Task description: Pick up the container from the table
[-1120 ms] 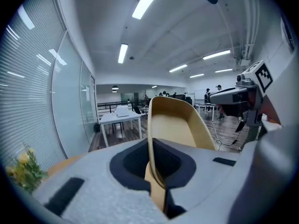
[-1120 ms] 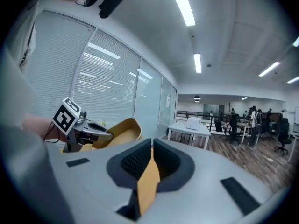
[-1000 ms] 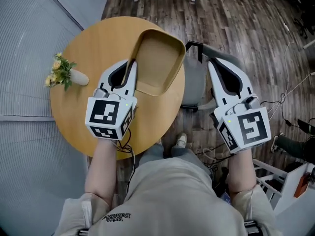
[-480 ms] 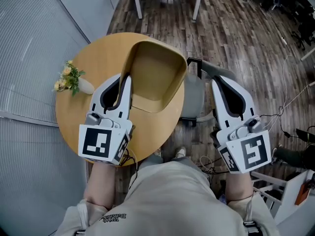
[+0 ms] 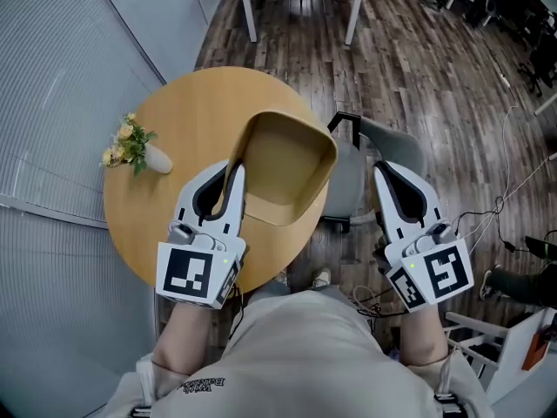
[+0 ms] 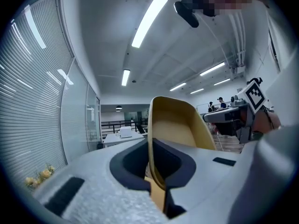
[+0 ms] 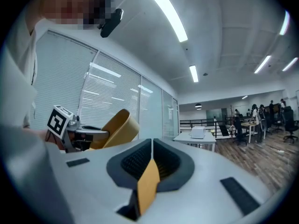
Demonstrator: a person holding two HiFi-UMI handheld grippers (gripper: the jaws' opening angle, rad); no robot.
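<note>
Lift step: left gripper, jaws clenched on the container wall, holds it apparently clear of the surface. Right gripper jaws closed, empty. Next: a steady raise with a firm grip.

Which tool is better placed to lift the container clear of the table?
Left. The left tool is shut on the near wall of the container, over the table. The right tool hangs beside the table above the chair, jaws together on nothing, apart from the container.
</note>
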